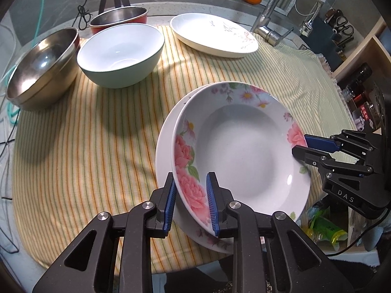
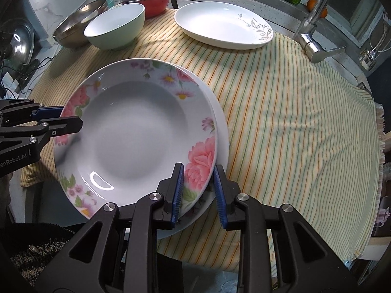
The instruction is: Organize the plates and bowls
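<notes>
A deep floral plate (image 1: 244,146) (image 2: 136,141) with pink roses on its rim sits over a plain white plate (image 1: 163,146) (image 2: 222,131), shifted a little off its centre. I cannot tell whether the two plates touch. My left gripper (image 1: 190,178) (image 2: 70,116) is shut on the floral plate's near-left rim, one blue pad inside and one outside. My right gripper (image 2: 199,168) (image 1: 300,144) is shut on the opposite rim, by a big rose. Both grippers point steeply down.
On the striped cloth (image 1: 85,134), a mint-green bowl (image 1: 122,56), a steel bowl (image 1: 41,70) and a red pot (image 1: 119,19) stand at the back left. An oval white plate (image 1: 212,34) lies at the back. A faucet (image 1: 268,24) rises at the back right.
</notes>
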`<state>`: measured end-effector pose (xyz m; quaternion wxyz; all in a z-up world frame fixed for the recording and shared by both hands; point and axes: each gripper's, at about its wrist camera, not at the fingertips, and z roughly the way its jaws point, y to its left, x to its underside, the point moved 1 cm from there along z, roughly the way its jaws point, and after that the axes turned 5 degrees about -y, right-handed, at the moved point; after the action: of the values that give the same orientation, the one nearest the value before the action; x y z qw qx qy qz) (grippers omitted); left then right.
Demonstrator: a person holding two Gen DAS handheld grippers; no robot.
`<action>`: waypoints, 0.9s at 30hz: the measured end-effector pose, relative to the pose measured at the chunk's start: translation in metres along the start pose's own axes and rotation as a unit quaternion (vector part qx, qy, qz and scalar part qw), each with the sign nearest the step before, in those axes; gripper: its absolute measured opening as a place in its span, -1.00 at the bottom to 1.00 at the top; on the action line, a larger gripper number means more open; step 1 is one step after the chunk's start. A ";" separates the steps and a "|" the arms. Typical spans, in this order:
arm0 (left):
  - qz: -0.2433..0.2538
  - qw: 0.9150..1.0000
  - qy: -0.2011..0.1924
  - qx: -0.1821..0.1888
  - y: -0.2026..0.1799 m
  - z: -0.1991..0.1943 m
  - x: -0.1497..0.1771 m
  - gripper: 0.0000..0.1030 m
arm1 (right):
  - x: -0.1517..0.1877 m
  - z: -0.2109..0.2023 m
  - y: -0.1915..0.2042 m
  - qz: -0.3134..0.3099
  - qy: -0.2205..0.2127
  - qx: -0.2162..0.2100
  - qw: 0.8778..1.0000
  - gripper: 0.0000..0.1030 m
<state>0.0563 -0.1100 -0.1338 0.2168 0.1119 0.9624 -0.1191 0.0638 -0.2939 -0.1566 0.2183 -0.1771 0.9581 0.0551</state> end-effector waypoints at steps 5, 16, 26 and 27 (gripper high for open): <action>-0.005 1.000 0.002 0.004 0.002 0.000 0.000 -0.51 | -0.002 0.001 -0.001 0.005 0.000 -0.010 1.000 -0.39; -0.033 0.999 -0.008 0.018 0.018 -0.015 -0.011 -0.39 | -0.011 -0.012 -0.024 0.054 -0.023 -0.050 0.997 0.15; -0.065 0.996 -0.055 0.036 0.037 -0.025 -0.061 -0.39 | -0.034 -0.017 -0.073 0.146 -0.056 -0.102 0.982 0.20; -0.066 0.995 -0.058 0.037 0.038 -0.024 -0.066 -0.39 | -0.037 -0.016 -0.078 0.153 -0.060 -0.104 0.981 0.20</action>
<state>0.1151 -0.0785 -0.0907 0.2600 0.0488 0.9484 -0.1750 0.1165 -0.3577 -0.1278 0.2451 -0.0465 0.9479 0.1983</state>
